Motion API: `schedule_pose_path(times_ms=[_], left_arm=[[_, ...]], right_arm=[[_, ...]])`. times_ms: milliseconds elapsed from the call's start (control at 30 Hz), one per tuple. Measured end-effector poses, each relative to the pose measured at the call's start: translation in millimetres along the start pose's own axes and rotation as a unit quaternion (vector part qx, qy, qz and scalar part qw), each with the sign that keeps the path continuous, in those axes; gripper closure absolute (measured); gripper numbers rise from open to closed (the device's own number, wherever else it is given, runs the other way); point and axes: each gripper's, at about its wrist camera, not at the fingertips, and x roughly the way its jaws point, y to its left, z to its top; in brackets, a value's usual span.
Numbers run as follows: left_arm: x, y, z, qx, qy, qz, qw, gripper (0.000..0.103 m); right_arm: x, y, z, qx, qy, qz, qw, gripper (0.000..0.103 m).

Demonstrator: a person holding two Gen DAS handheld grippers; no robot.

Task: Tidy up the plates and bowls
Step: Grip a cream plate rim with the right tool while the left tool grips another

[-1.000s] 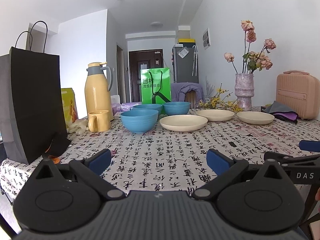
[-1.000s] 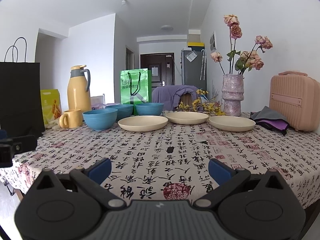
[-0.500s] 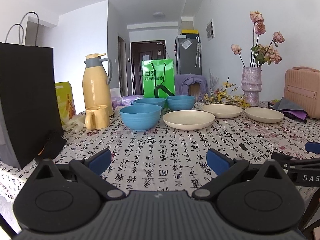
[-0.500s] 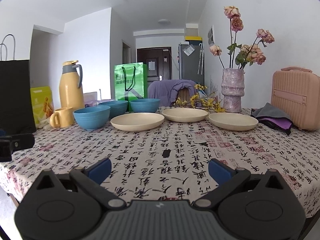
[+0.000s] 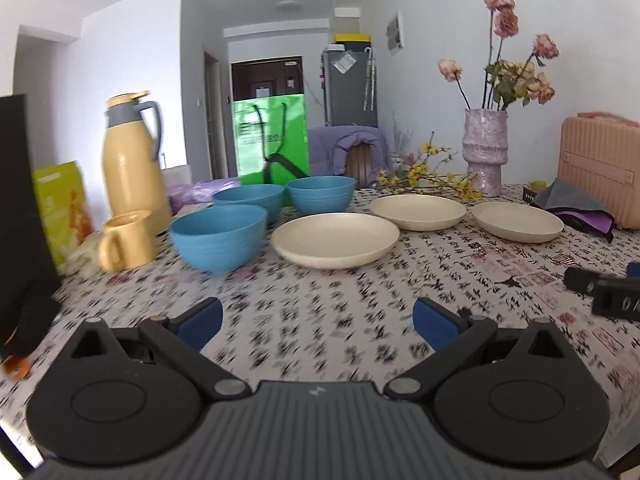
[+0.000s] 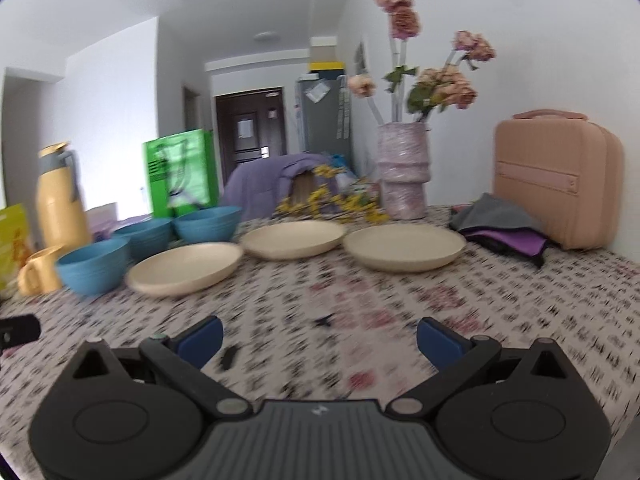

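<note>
Three blue bowls stand on the patterned tablecloth: the nearest bowl (image 5: 218,236) in front, a second bowl (image 5: 248,200) and a third bowl (image 5: 322,194) behind it. To their right lie three cream plates: the near plate (image 5: 335,239), the middle plate (image 5: 418,211) and the right plate (image 5: 517,221). The right wrist view shows the same bowls (image 6: 94,266) and plates (image 6: 404,247). My left gripper (image 5: 318,326) is open over the cloth, well short of the nearest bowl. My right gripper (image 6: 320,338) is open too, short of the plates, holding nothing.
A yellow thermos (image 5: 134,160) and yellow mug (image 5: 126,240) stand left of the bowls, beside a black paper bag (image 5: 20,220). Behind are a green bag (image 5: 272,140), a vase of dried roses (image 5: 484,152), a pink case (image 5: 600,168) and folded cloths (image 5: 576,208).
Both grippers have moved forward over the table toward the dishes, which now look larger. The jaws stay open and no dish has moved.
</note>
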Motion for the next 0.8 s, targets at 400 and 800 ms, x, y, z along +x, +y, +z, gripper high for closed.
schedule_pose_path(times_ms=[400,800], left_arm=[[111,-82,65,-0.003,0.048,-0.072,0.9963,0.0],[267,-153,112,-0.09,0.146,-0.157,0.9728,0.004]], right_arm=[[106,-100,56,0.025,0.067,-0.03,0.997,0.0],[224,-184,93,0.036,0.117,-0.043,0.992,0.006]])
